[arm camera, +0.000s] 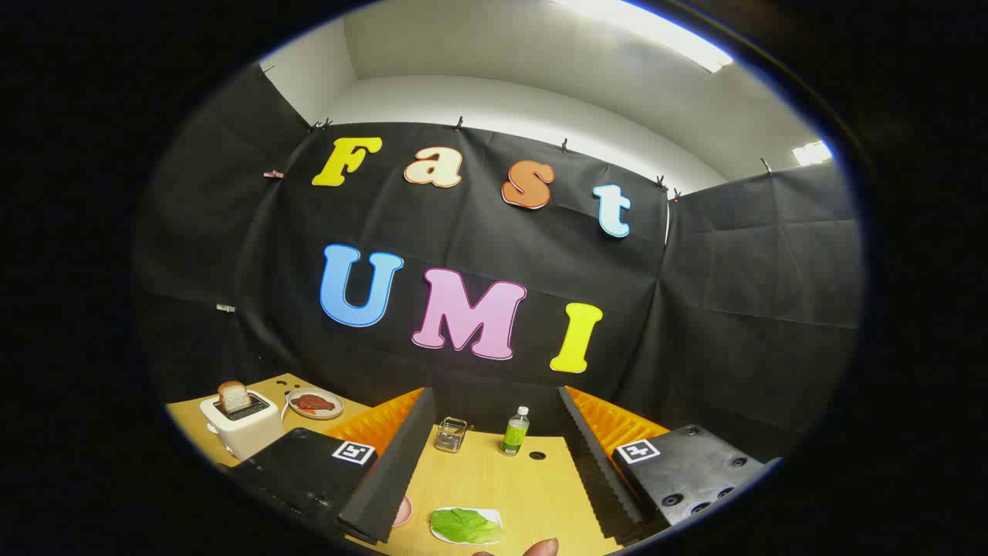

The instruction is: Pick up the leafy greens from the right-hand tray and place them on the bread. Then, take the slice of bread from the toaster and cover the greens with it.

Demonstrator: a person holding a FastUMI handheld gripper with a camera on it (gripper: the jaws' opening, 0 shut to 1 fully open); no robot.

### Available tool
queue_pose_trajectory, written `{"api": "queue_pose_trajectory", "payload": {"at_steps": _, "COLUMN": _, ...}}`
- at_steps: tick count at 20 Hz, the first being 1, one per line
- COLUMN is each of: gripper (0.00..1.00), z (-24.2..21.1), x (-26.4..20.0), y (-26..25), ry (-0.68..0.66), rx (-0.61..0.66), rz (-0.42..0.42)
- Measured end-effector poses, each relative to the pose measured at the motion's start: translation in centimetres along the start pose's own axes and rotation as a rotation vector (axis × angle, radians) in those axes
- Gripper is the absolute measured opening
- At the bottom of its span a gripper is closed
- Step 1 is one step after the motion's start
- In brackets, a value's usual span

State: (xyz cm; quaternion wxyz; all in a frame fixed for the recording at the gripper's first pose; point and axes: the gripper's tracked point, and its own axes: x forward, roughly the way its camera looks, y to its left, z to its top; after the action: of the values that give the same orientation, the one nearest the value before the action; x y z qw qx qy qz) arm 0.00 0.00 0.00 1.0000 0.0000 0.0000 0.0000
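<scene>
Gripper (494,463), jaws wide, holding nothing, above the bench (494,483). At 6 o'clock between them: one tray (494,516) bearing greens (463,526). Beyond: one wire basket (451,434), one bottle (515,431). At 10 o'clock: toaster (241,422) with one bread slice (233,396); one plate (315,403).

Greens (465,525) flat on tray (494,516); bread slice (233,396) upright in toaster (243,428).

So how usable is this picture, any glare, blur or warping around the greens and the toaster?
Gripper view: strong fisheye bending; ceiling light blown out, no glare on the table. Greens between the open gripper fingers look sharp and evenly lit; toaster with bread is small and slightly soft.
</scene>
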Motion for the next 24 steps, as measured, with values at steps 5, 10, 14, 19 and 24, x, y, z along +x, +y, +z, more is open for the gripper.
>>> {"api": "queue_pose_trajectory", "payload": {"at_steps": 5, "gripper": 0.97, "z": 0.0, "x": 0.4, "y": 0.0, "ry": 0.003, "rx": 0.006, "rz": -0.001}}
{"api": "queue_pose_trajectory", "payload": {"at_steps": 10, "gripper": 0.97, "z": 0.2, "x": 0.6, "y": -0.3, "ry": -0.004, "rx": 0.002, "rz": -0.006}}
{"api": "queue_pose_trajectory", "payload": {"at_steps": 14, "gripper": 0.97, "z": 0.0, "x": 0.4, "y": -0.7, "ry": -0.003, "rx": -0.004, "rz": -0.005}}
{"api": "queue_pose_trajectory", "payload": {"at_steps": 19, "gripper": 0.97, "z": -1.3, "x": 0.8, "y": -0.9, "ry": 0.036, "rx": -0.017, "rz": 0.018}}
{"api": "queue_pose_trajectory", "payload": {"at_steps": 24, "gripper": 0.97, "z": -9.4, "x": 2.6, "y": 1.3, "ry": 0.226, "rx": -0.076, "rz": 0.221}}
